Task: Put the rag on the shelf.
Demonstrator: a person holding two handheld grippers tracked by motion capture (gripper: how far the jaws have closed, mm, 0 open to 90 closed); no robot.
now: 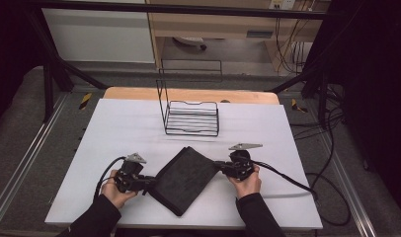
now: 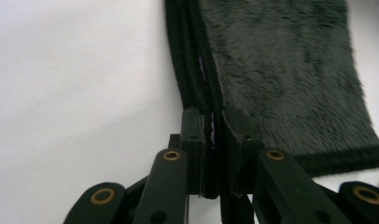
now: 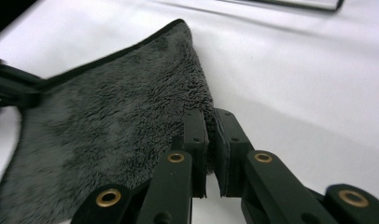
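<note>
A dark grey folded towel (image 1: 183, 178) lies slantwise on the white table (image 1: 114, 128), between the two hands. My left gripper (image 1: 150, 182) is shut on the towel's near left edge; in the left gripper view its jaws pinch the stacked hems of the towel (image 2: 281, 79). My right gripper (image 1: 219, 167) is shut on the towel's right corner. The right gripper view shows the fluffy towel (image 3: 108, 116) spreading away to the left of the clamped jaws, with the left gripper (image 3: 12, 88) at its far edge.
A black wire rack (image 1: 191, 116) stands upright at the middle back of the table. Cables (image 1: 287, 180) trail from both grippers across the table. A wooden board edge (image 1: 139, 93) shows behind the white surface.
</note>
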